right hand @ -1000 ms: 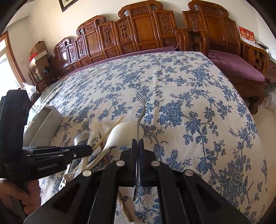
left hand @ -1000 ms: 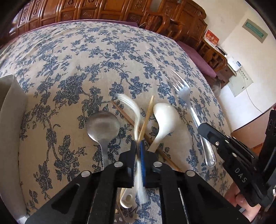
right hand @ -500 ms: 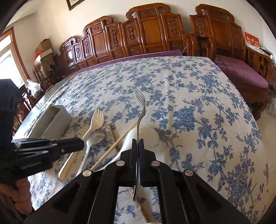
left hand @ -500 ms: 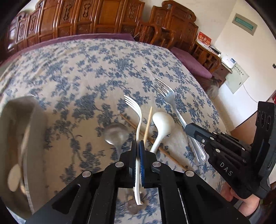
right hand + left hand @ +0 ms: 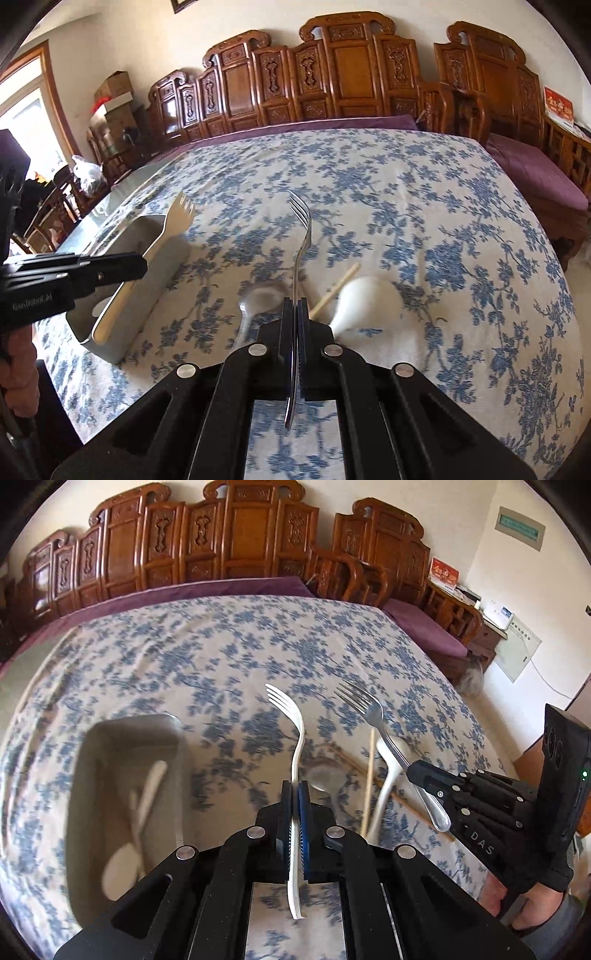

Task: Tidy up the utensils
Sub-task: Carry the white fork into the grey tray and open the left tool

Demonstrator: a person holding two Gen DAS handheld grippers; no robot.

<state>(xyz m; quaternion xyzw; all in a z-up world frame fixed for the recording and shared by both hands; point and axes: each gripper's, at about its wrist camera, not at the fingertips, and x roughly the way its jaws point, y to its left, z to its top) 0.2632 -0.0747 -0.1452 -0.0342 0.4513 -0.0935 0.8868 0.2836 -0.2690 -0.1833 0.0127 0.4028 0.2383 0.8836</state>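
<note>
My left gripper [image 5: 294, 794] is shut on a white plastic fork [image 5: 295, 738] and holds it above the table, just right of a grey metal box [image 5: 173, 746] that holds white spoons [image 5: 122, 864]. My right gripper [image 5: 295, 310] is shut on a metal fork [image 5: 302, 236], lifted above the cloth; it also shows in the left wrist view [image 5: 376, 720]. On the table lie a metal spoon [image 5: 258, 299], a white ceramic spoon [image 5: 365, 299] and wooden chopsticks [image 5: 369, 775]. In the right wrist view the white fork [image 5: 177, 218] hangs over the box [image 5: 122, 332].
The table carries a blue floral cloth [image 5: 443, 221]. Carved wooden chairs [image 5: 332, 74] line the far side, with a purple-cushioned bench [image 5: 535, 173] at the right. The table's right edge drops toward the floor [image 5: 491, 709].
Both grippers have lifted their forks higher. My left gripper has carried the white fork leftward, so the box with spoons now lies close by on its left.
</note>
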